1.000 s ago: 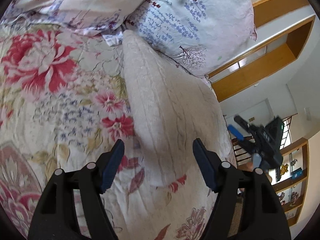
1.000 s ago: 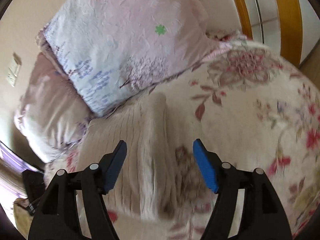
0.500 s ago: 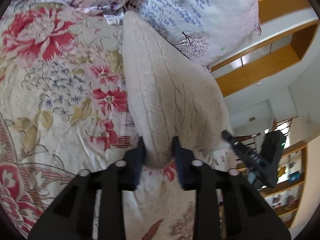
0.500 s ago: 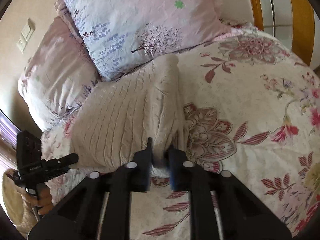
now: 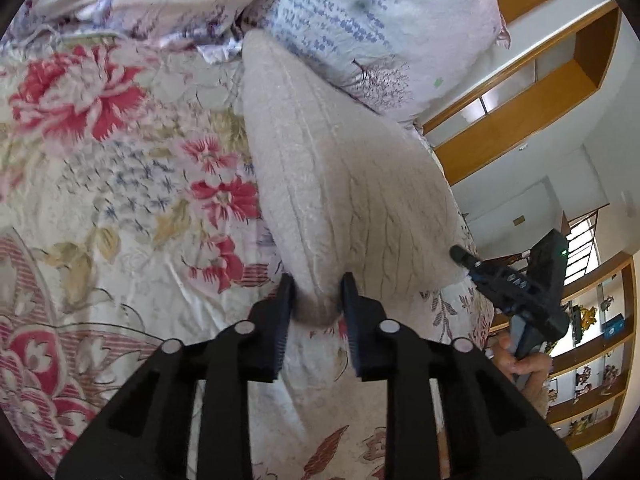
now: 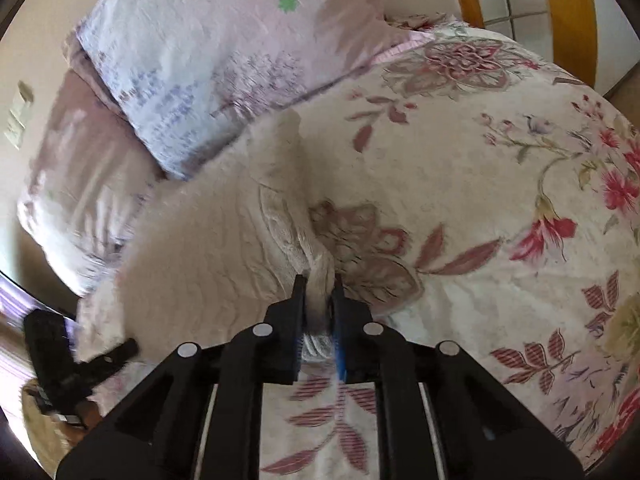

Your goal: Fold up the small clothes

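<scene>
A cream cable-knit garment (image 5: pixel 340 184) lies on the floral bedspread (image 5: pixel 120 200), its far end against the pillows. My left gripper (image 5: pixel 316 300) is shut on the garment's near left corner. My right gripper (image 6: pixel 318 300) is shut on the other near corner of the garment (image 6: pixel 224 260), where the cloth bunches between the jaws. The right gripper also shows at the right of the left wrist view (image 5: pixel 516 284), and the left gripper at the lower left of the right wrist view (image 6: pixel 76 368).
Two pillows (image 5: pixel 380 28) (image 6: pixel 224 52) lie at the head of the bed behind the garment. A wooden frame and shelves (image 5: pixel 540 92) stand beyond the bed's right side. The floral bedspread (image 6: pixel 500 200) stretches to the right.
Both grippers went from open above the garment to shut on its near corners. In the last half second the cloth edge has lifted and bunched slightly.
</scene>
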